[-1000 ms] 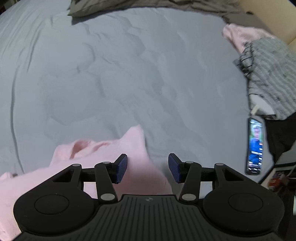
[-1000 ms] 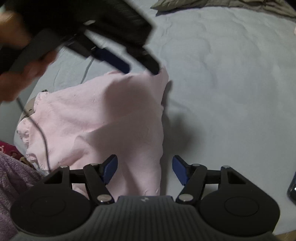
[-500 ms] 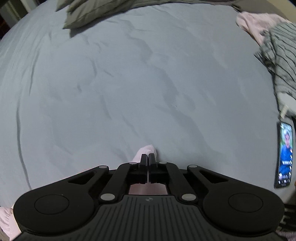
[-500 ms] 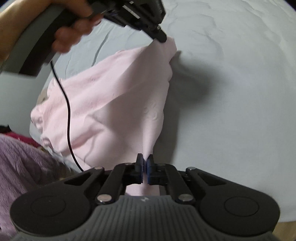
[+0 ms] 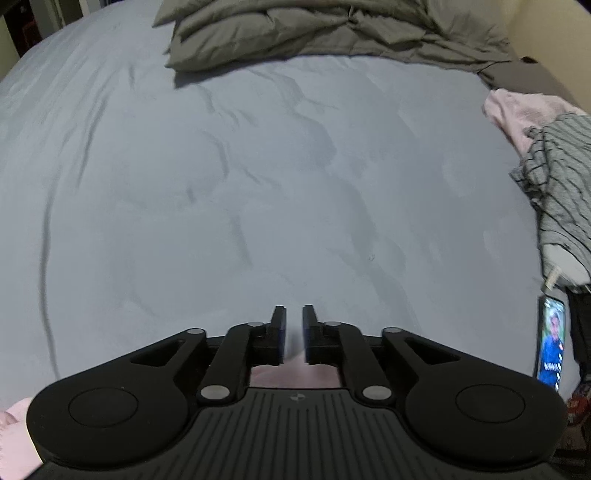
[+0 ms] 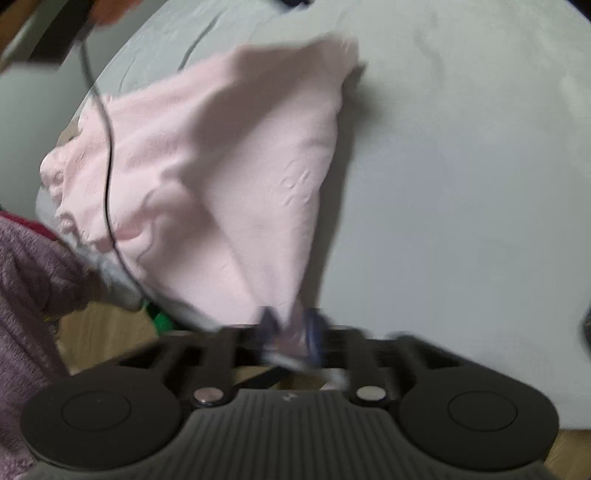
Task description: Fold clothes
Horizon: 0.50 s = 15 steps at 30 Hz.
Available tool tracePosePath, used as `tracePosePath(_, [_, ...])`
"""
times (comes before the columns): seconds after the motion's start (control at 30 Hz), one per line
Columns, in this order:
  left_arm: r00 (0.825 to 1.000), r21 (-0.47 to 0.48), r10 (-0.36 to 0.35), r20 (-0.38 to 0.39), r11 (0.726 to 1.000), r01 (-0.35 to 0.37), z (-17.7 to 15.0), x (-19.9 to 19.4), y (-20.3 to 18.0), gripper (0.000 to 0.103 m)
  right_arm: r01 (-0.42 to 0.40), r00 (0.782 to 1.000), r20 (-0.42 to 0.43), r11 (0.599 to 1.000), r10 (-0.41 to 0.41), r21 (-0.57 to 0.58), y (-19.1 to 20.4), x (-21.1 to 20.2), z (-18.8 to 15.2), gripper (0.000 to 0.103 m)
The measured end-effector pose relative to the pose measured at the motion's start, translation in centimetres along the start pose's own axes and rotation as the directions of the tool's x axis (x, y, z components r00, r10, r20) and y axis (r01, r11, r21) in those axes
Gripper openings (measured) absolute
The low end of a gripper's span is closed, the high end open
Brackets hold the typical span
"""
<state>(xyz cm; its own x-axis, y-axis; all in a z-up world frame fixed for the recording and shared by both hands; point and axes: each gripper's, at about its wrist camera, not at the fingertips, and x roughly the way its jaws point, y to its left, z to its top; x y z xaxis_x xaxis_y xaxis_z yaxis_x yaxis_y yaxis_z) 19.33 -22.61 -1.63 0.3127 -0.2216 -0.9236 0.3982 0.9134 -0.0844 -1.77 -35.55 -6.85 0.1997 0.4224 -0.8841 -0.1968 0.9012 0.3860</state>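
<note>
Folding had barely got going: the left gripper (image 5: 293, 334) had its jaws just cracking apart, nothing pinched, while the right gripper (image 6: 290, 332) was also opening off the pink top (image 6: 229, 166), lying rumpled on the bed (image 5: 258, 184). More clothes (image 5: 561, 177) waited.

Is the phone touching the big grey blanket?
Apart. Left wrist view: the phone lies near the right edge, the grey blanket at the far end, bare sheet between.
</note>
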Motion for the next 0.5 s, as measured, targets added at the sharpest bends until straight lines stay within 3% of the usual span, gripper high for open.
tracePosePath(0.1, [1.000,0.015,-0.012,0.009,1.000,0.011,-1.9,-2.1,1.9,0.016,0.034,0.995,0.095,0.999,-0.032,-0.020,0.3,-1.6,0.8,0.055])
tracePosePath(0.23, [1.000,0.016,-0.006,0.015,1.000,0.005,-5.9,-4.8,5.8,0.016,0.019,0.980,0.200,1.000,-0.015,-0.018,0.8,-3.2,1.6,0.055])
tracePosePath(0.5, [0.998,-0.115,0.062,0.028,0.992,-0.059,-14.8,-9.1,14.8,0.026,-0.005,0.972,0.235,0.994,0.030,-0.110,5.3,-1.9,2.9,0.055])
